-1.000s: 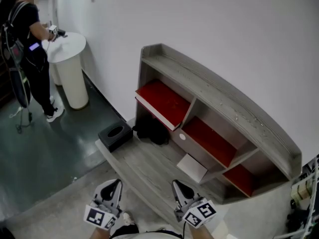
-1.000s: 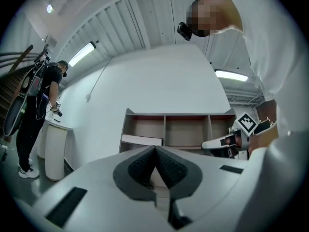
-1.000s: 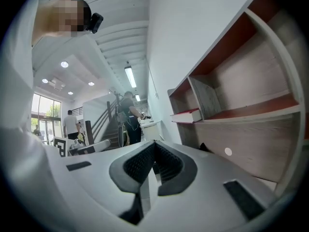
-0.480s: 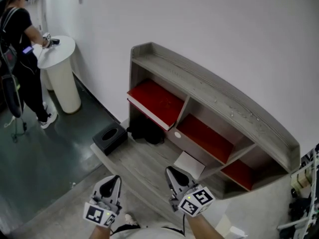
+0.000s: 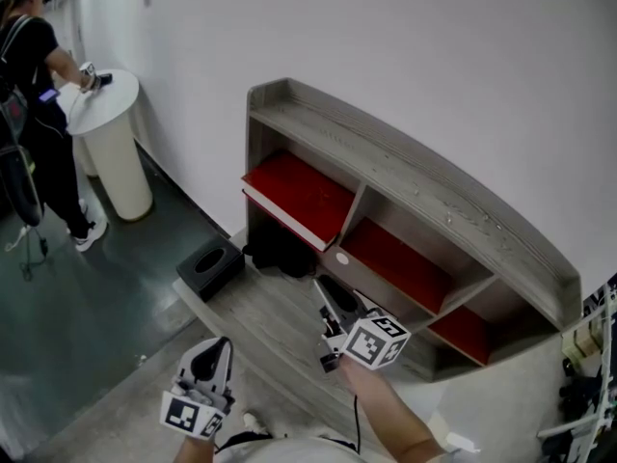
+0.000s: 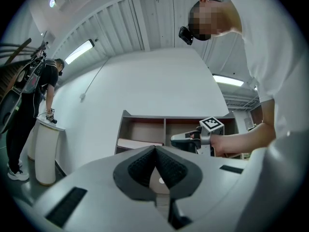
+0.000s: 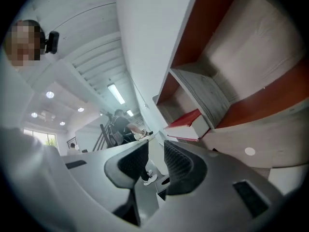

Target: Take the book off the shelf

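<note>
A red-covered book (image 5: 301, 193) with white page edges lies flat in the left compartment of the grey wooden shelf (image 5: 415, 186), jutting past its front edge. The right gripper view shows the same book (image 7: 187, 126) ahead of the jaws and some way off. My right gripper (image 5: 326, 290) hovers over the lower board, below and right of the book; its jaws are opening, with a narrow gap and nothing between them. My left gripper (image 5: 214, 353) hangs back near the board's front edge, its pads (image 6: 145, 164) pressed together and empty.
A black box (image 5: 209, 266) sits at the lower board's left end, and a dark bundle (image 5: 280, 252) lies under the book's compartment. The other compartments have red floors. At far left a person in black (image 5: 29, 75) stands at a white round pedestal table (image 5: 108, 99).
My right gripper has moved forward and up toward the shelf, covering the white sheet on the board, and its jaws have parted slightly. The left gripper has barely moved.
</note>
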Available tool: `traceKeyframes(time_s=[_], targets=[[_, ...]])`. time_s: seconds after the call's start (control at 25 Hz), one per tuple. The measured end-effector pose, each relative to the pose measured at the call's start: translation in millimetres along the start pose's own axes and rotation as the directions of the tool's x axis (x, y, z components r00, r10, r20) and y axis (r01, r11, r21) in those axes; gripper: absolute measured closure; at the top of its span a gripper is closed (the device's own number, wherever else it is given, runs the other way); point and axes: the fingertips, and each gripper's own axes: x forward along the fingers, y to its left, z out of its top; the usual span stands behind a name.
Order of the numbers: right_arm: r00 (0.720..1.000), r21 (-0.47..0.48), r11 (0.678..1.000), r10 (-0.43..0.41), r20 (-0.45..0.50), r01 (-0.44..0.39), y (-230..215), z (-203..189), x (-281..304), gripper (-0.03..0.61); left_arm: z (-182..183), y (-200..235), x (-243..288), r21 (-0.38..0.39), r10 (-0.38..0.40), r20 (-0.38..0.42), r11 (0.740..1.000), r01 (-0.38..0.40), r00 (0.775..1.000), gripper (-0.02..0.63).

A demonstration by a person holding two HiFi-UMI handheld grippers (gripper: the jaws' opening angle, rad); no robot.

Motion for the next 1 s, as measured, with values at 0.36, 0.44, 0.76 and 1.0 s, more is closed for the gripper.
traceKeyframes(time_s=[0.36,0.44,0.76,1.0], targets=[[0.999,0.249,0.968,-0.045,0.032,0.035,-40.6,-4.0,50.1,0.419,-8.8,16.6,-17.5,-0.026,0.041,-0.03,0.999,-0.042,0.999,0.597],[0.998,0.298,0.954,-0.05,0.043,0.035,-48.0,-7.1,58.9,0.399,-10.7,18.9,-20.5,-0.025,0.043,-0.037,0.999,-0.044,0.998,0.597],[0.98,0.434,0.9,-0.119,0.161,0.038,-63.5,1.3,79.4,0.304,-16.6,24.2,-27.7,-0.043,0.035,-0.06,0.998,-0.038,0.998,0.597],[0.956,0.462,0.883,-0.198,0.214,0.08,-63.3,-0.9,87.0,0.259,-18.2,28.3,-30.8,-0.043,0.017,-0.072,0.999,-0.02,0.997,0.597]])
